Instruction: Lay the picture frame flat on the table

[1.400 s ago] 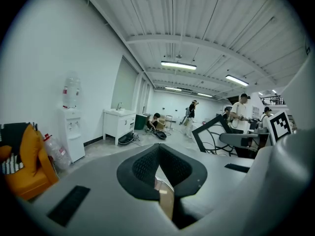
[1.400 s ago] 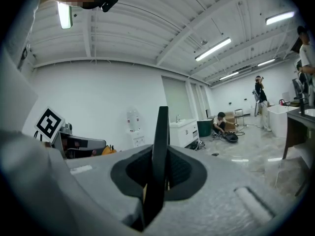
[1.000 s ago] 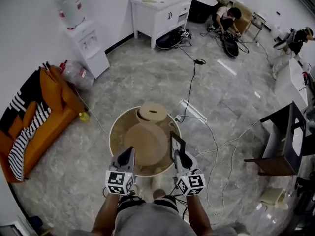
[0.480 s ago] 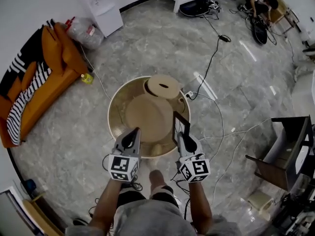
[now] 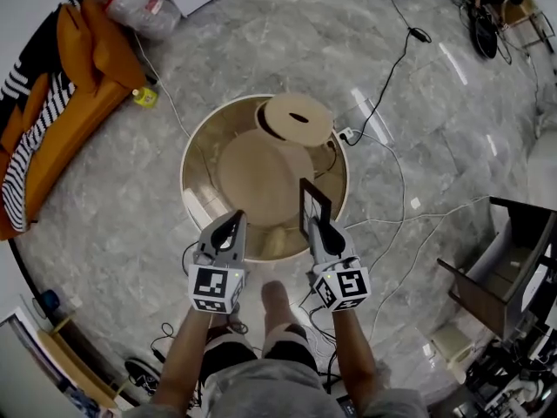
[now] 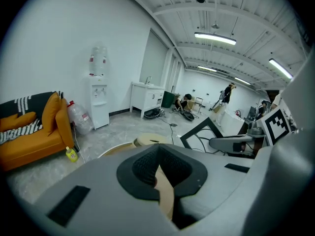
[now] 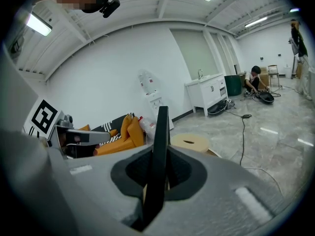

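A black picture frame stands upright and edge-on in my right gripper, which is shut on its lower edge. It hangs over the near right part of the round table. In the right gripper view the frame rises as a thin dark bar between the pads. The left gripper view shows the frame as an open black rectangle off to the right. My left gripper hovers over the table's near edge, beside the right one, with its jaws together and nothing in them.
A round wooden disc with a slot rests on the table's far side. An orange sofa stands at the left. Cables trail over the marble floor, and a dark side table stands at the right. The person's feet are just below the table.
Both grippers have come down closer to the table, side by side. The frame stays upright in the right gripper. The view has tilted further down.
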Tool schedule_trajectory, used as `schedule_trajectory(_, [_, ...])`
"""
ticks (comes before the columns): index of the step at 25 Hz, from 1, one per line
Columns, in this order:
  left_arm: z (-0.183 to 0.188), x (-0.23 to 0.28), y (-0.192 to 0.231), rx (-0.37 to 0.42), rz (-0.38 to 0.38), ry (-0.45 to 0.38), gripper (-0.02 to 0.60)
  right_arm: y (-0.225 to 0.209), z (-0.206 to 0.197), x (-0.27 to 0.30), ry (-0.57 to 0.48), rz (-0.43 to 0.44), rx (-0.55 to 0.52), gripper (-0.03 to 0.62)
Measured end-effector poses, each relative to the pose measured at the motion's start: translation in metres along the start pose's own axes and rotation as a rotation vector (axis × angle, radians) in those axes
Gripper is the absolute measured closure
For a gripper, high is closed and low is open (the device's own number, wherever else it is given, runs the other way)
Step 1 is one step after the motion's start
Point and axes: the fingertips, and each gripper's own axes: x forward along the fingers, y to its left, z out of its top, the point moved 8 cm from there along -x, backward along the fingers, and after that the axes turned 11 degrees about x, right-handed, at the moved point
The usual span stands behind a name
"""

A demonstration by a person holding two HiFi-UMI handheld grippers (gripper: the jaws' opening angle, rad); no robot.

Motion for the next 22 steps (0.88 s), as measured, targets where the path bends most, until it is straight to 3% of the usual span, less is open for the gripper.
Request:
schedule_trajectory(14, [-0.109, 0.074, 0.031, -0.062, 0.019, 0.094, 0.565, -0.059, -0.081, 0.089, 0.104, -0.023, 0.024, 0.556])
schedule_trajectory(22, [-0.168, 0.107, 0.025, -0.083, -0.001, 0.138, 0.565, -0.096, -0.133, 0.122, 0.156, -0.042, 0.035, 0.556])
